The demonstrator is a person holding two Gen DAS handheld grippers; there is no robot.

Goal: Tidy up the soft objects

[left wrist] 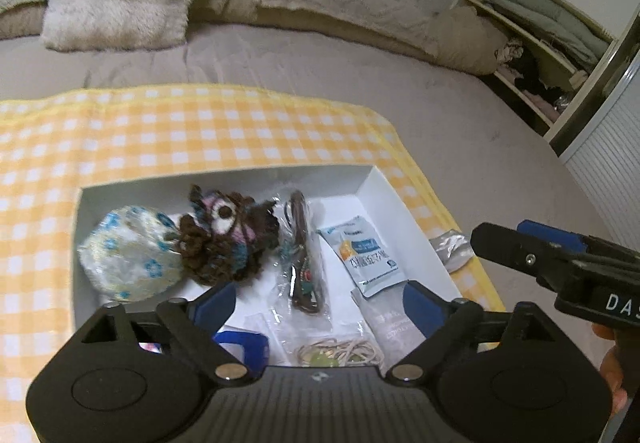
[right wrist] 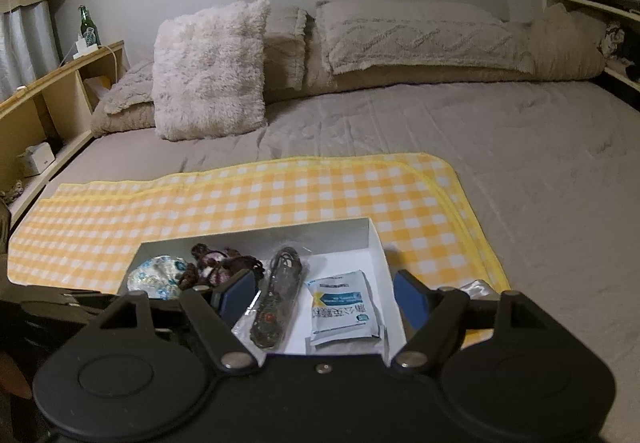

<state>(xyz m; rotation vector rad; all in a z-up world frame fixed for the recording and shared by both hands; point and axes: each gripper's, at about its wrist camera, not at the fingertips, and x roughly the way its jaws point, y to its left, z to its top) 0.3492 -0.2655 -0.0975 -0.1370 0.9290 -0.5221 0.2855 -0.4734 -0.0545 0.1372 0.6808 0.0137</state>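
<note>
A white box (left wrist: 384, 195) (right wrist: 376, 239) lies on a yellow checked cloth (left wrist: 200, 131) (right wrist: 280, 195) on the bed. Inside it are a floral fabric pouch (left wrist: 128, 253) (right wrist: 156, 277), a brown knitted toy (left wrist: 224, 239) (right wrist: 216, 263), a bagged brown item (left wrist: 304, 255) (right wrist: 280, 295), a white-blue packet (left wrist: 368, 255) (right wrist: 344, 303) and bagged rubber bands (left wrist: 340, 353). My left gripper (left wrist: 320, 303) is open and empty just over the box's near side. My right gripper (right wrist: 326, 299) is open and empty over the box's right half; it shows in the left wrist view (left wrist: 560, 259).
A silvery wrapper (left wrist: 452, 247) (right wrist: 478, 289) lies on the cloth right of the box. A fluffy white cushion (right wrist: 212, 71) and beige pillows (right wrist: 420, 35) sit at the bed's head. Shelves with folded linen (left wrist: 536, 7) stand on the right, a bedside shelf (right wrist: 60, 83) on the left.
</note>
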